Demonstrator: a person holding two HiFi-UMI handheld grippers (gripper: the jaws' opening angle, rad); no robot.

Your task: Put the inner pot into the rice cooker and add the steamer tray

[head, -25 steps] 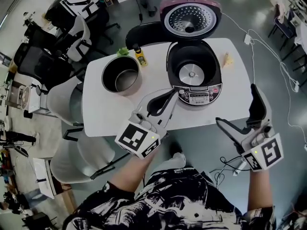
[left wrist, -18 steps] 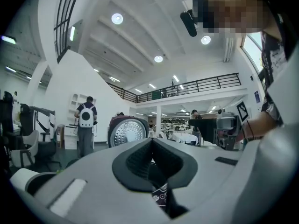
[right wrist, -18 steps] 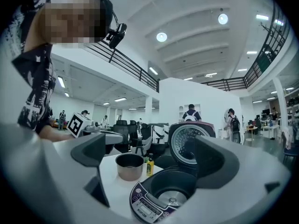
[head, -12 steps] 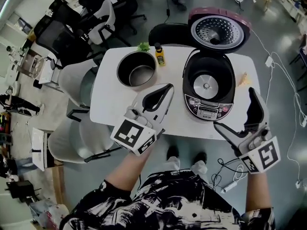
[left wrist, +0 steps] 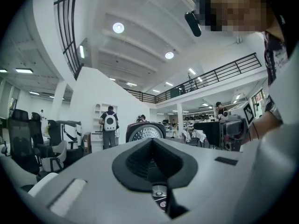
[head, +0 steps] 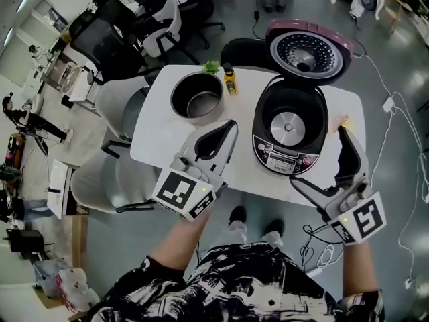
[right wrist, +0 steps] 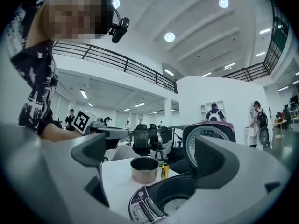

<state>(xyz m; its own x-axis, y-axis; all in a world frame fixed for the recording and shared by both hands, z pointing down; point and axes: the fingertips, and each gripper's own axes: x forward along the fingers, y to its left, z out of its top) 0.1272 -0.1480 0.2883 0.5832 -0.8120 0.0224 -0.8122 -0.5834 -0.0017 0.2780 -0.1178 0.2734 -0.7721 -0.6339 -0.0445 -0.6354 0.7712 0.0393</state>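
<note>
The inner pot (head: pixel 196 96) is seen standing upright and empty on the white table (head: pixel 155 136), at about 9 o'clock from the rice cooker (head: pixel 289 127) and apart from it. The cooker's lid (head: pixel 308 49) is raised open at 12 o'clock of its body, so the bare cavity is exposed. A small yellow bottle (head: pixel 230 81) is placed just beside the pot at 2 o'clock, and something green (head: pixel 212 66) is seen at 11 o'clock of the bottle. The left gripper (head: pixel 226 131) is held over the table at 6 o'clock of the pot, its jaws brought together with nothing between them. The right gripper (head: pixel 319 155) is held at 5 o'clock of the cooker, its jaws spread wide and empty. In the right gripper view, the cooker's control panel (right wrist: pixel 140 208) and the pot are framed between them.
</note>
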